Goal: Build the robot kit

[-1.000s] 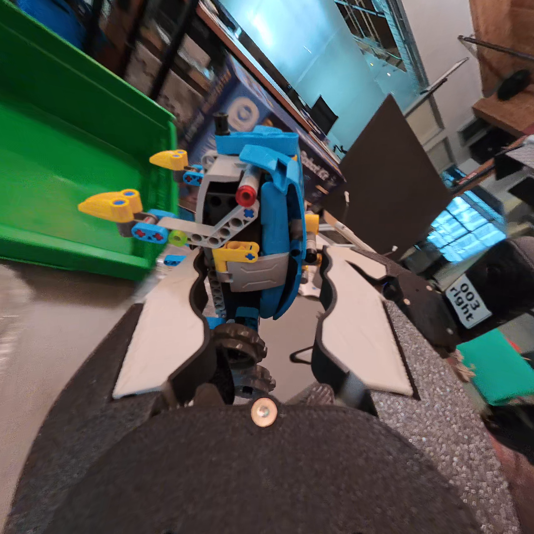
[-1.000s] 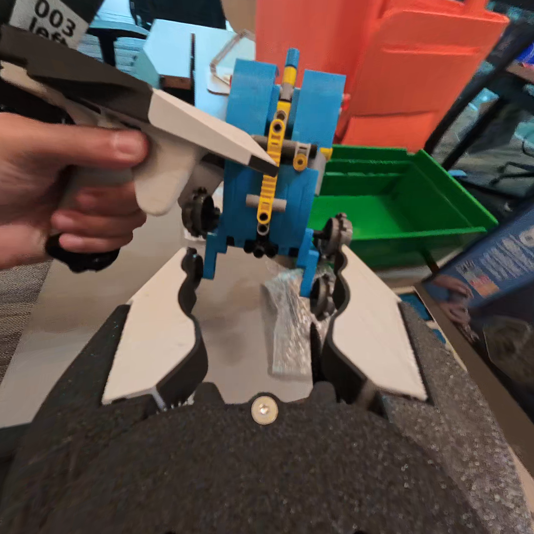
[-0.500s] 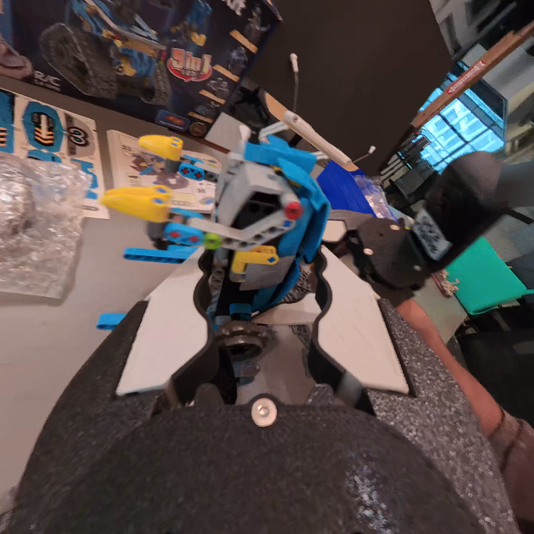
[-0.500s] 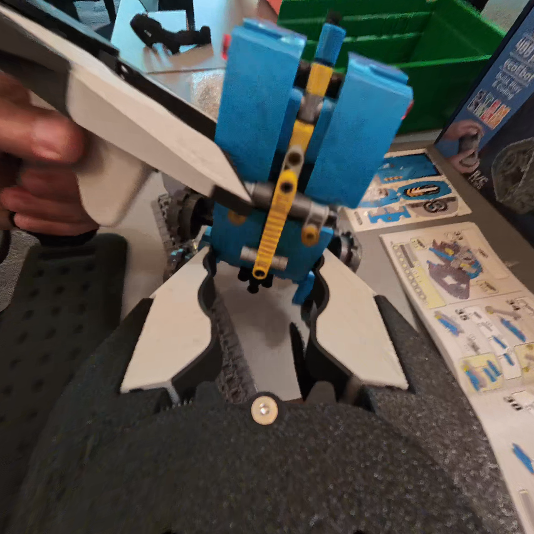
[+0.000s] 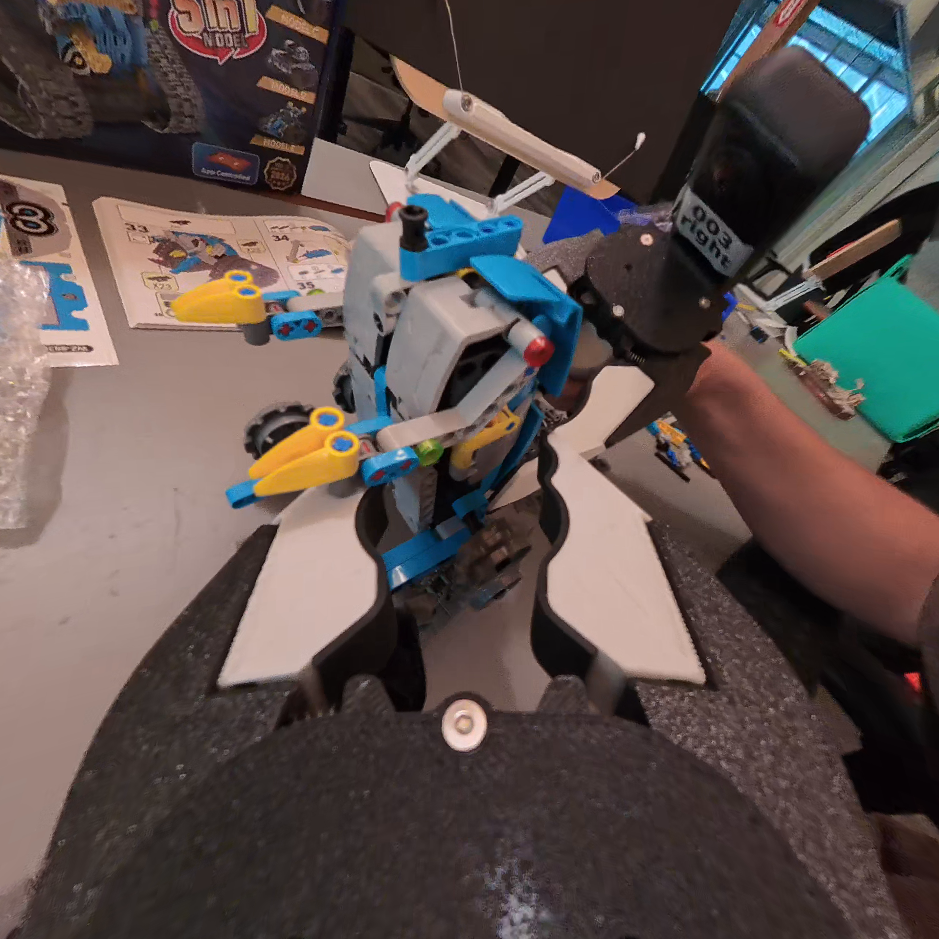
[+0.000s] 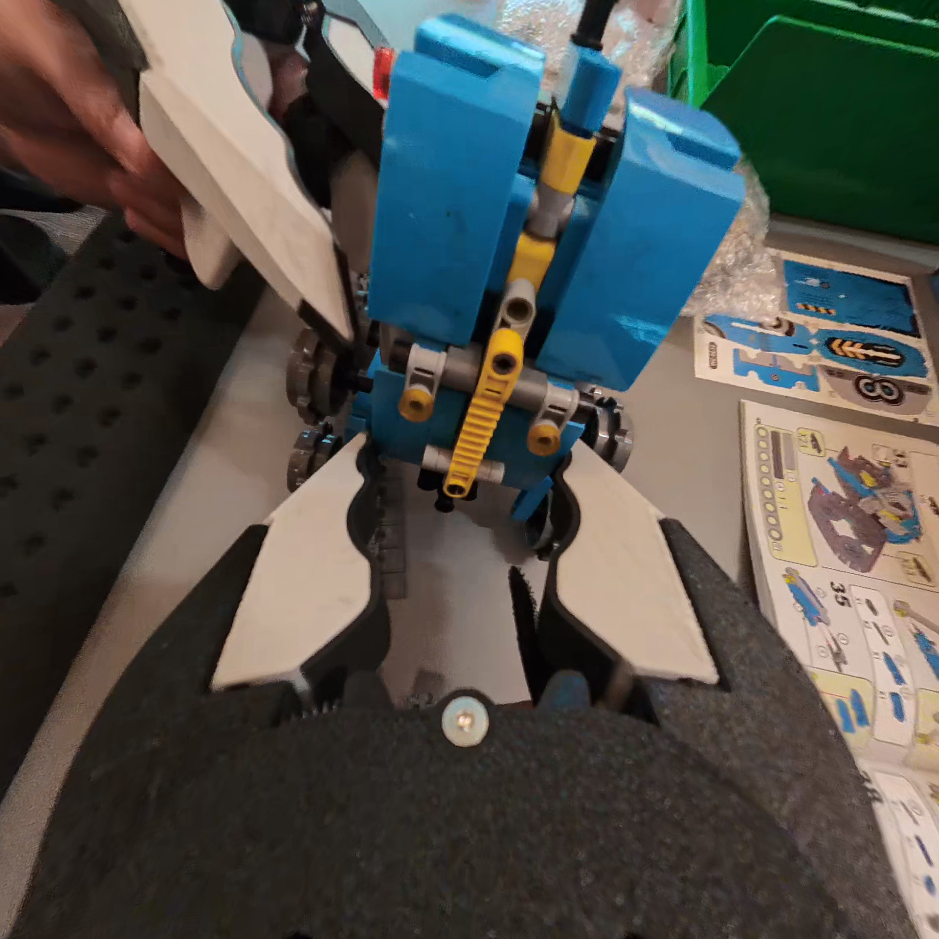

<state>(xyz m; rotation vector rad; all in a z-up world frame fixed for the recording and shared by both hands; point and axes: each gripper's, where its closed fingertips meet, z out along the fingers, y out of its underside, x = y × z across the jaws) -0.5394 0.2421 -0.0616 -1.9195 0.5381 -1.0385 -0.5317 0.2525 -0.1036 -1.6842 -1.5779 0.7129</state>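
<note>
- Grey tabletop [image 5: 127, 508] carried an open instruction booklet [image 5: 213, 264], a sticker sheet [image 6: 823, 335], crinkled clear plastic wrap [image 5: 20, 406] and a dark printed box [image 5: 152, 76]; a green plastic bin [image 6: 823, 112] stood behind.
- Upright between both claws stood a blue, grey and yellow brick-built robot model [image 5: 457, 366]; two yellow pincer arms [image 5: 305, 457] jutted sideways, dark gear wheels [image 6: 315, 376] sat low, and two blue slabs [image 6: 457, 193] formed its back.
- Left gripper [image 5: 457, 513] pinched the model's lower body.
- Right gripper [image 6: 462, 477] clasped its base from the back.
</note>
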